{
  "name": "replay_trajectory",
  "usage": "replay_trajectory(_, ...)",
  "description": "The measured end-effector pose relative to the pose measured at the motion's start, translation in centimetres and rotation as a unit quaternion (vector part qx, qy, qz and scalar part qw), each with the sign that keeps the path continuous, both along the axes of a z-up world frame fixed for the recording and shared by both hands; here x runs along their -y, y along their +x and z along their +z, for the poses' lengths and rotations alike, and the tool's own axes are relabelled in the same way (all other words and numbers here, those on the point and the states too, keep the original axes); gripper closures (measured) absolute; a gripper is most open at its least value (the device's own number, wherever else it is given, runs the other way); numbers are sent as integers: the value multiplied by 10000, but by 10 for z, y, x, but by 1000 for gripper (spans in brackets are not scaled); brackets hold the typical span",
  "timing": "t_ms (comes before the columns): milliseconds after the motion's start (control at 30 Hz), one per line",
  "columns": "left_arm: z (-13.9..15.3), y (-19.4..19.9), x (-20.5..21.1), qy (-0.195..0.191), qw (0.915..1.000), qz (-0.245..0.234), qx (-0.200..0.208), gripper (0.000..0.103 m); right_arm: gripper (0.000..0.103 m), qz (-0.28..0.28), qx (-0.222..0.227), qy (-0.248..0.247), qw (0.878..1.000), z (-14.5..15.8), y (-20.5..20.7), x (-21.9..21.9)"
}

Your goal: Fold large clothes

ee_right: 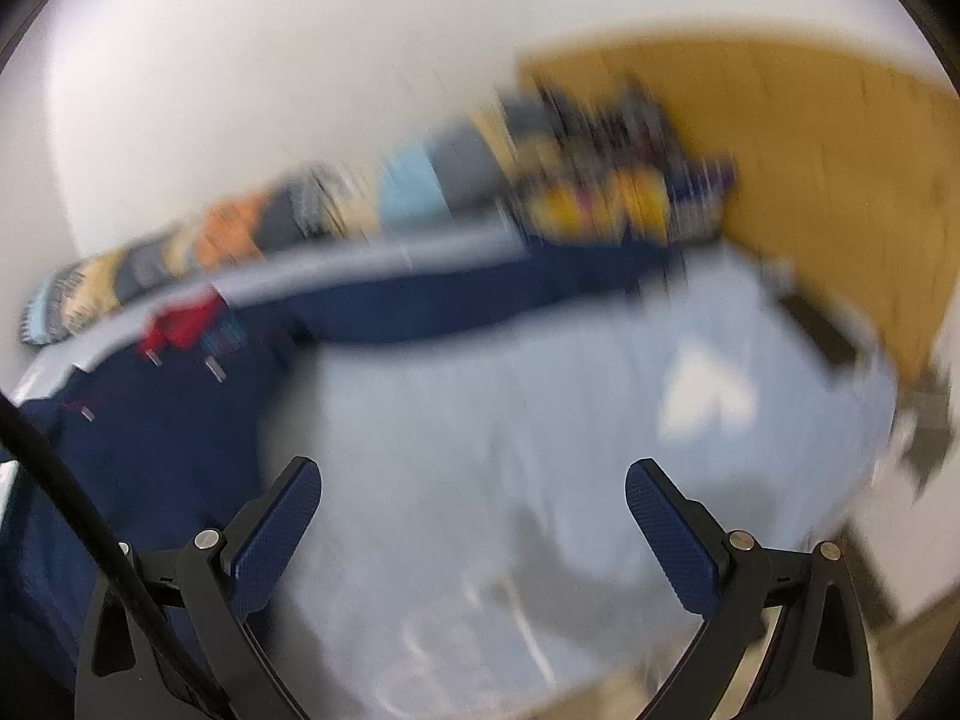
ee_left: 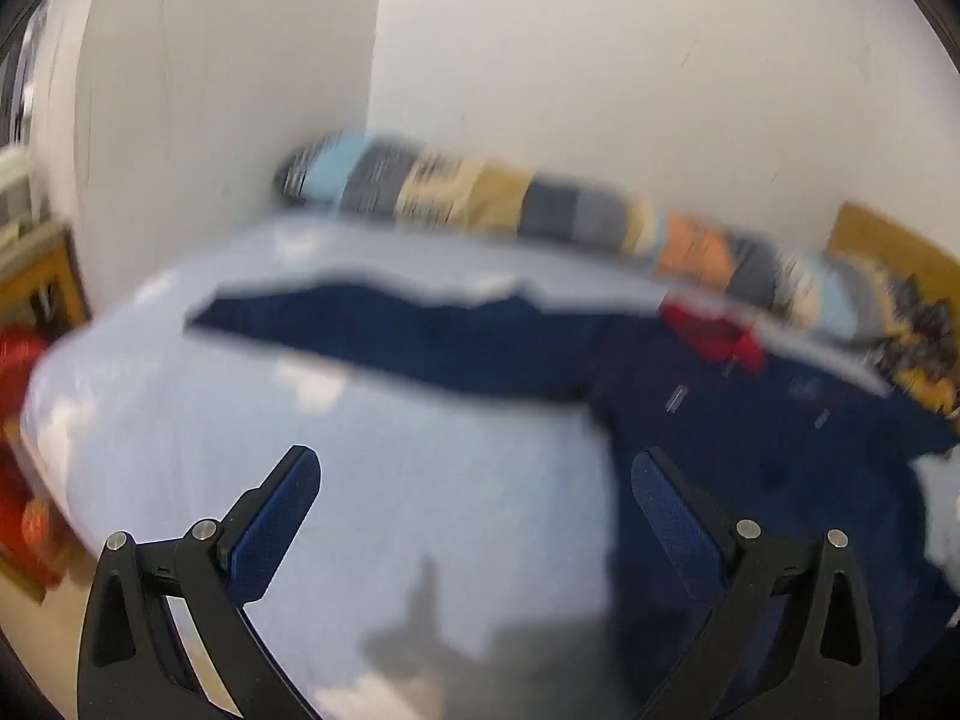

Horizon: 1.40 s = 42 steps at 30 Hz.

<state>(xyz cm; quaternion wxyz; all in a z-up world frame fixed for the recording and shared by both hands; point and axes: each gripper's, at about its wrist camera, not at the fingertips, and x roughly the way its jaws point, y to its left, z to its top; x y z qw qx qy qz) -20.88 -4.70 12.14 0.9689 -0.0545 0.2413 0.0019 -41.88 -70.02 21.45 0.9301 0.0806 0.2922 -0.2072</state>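
Gaping empty over the navy garment, left gripper and right gripper; only the right view shows a black cable.

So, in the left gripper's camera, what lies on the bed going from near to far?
Open left gripper → light blue bedsheet → navy garment's outstretched sleeve → patchwork bolster → white wall.

No text, label, brand, number or sign can be read in either view; both are motion-blurred. The navy garment bears a small pale mark on its chest, and the patterned blanket has dark markings, all too smeared to make out.
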Motion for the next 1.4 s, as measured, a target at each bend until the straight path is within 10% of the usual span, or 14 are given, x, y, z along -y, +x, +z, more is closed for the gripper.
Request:
replay_trajectory(200,91,-18,76,108,9957,-81,911,0,0,93,1820,-1562,9708,120,7,-103)
replay_trajectory(367,112,-31,120,-8,9963,-29,864,0,0,494,2632,-1462,9523,138,39,-168)
replay_trajectory(800,-28,-39,151,280,9913,-441,-1206,0,0,2558,443,-795,9624,-68,61,-313)
replay_trajectory(1400,-48,-21,144,747,9876,-623,-1229,0,0,1986,-88,624,9781,-85,102,-248)
